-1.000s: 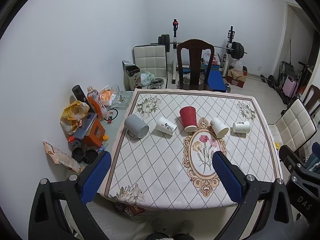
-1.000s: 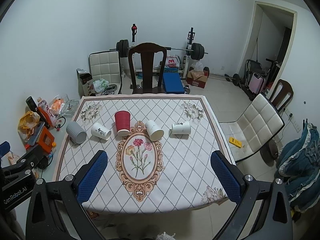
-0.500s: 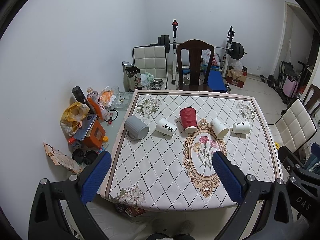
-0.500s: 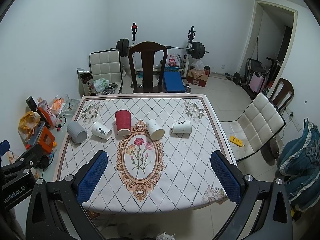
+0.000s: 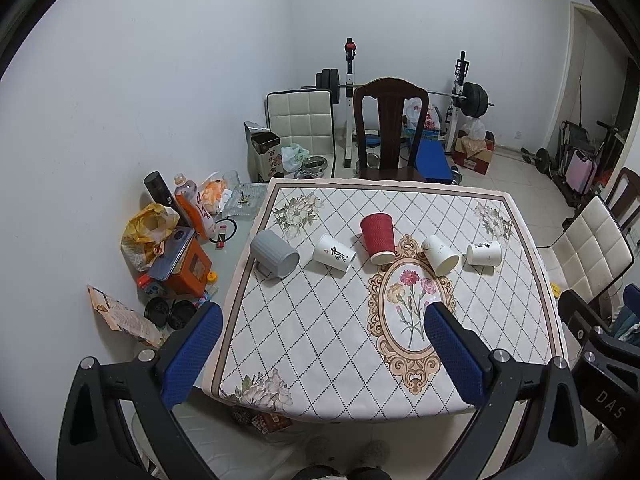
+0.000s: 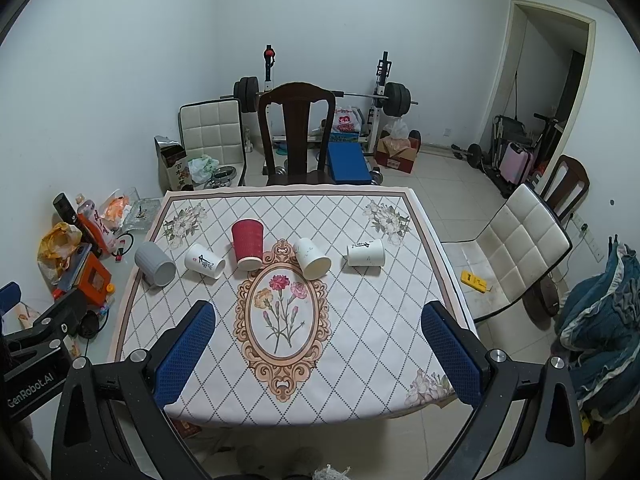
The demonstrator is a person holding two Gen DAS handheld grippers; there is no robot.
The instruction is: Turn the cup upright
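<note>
Several cups lie on their sides in a row across the patterned tablecloth (image 5: 320,340): a grey mug (image 5: 274,255) at the left, a white paper cup (image 5: 334,253), a red ribbed cup (image 5: 378,239), a white cup (image 5: 440,255) and another white cup (image 5: 484,253) at the right. The right wrist view shows the same row, with the red cup (image 6: 248,245) and the grey mug (image 6: 155,264). My left gripper (image 5: 324,350) is open and empty, high above the near table edge. My right gripper (image 6: 320,354) is open and empty, also high over the near edge.
A dark wooden chair (image 5: 390,132) stands at the far side and a white padded chair (image 6: 516,248) at the right. Bottles, bags and boxes (image 5: 172,240) clutter the floor at the left. A weight bench and barbell (image 6: 332,96) stand by the back wall.
Both views have shifted very slightly; the cups have not moved and both grippers stay open.
</note>
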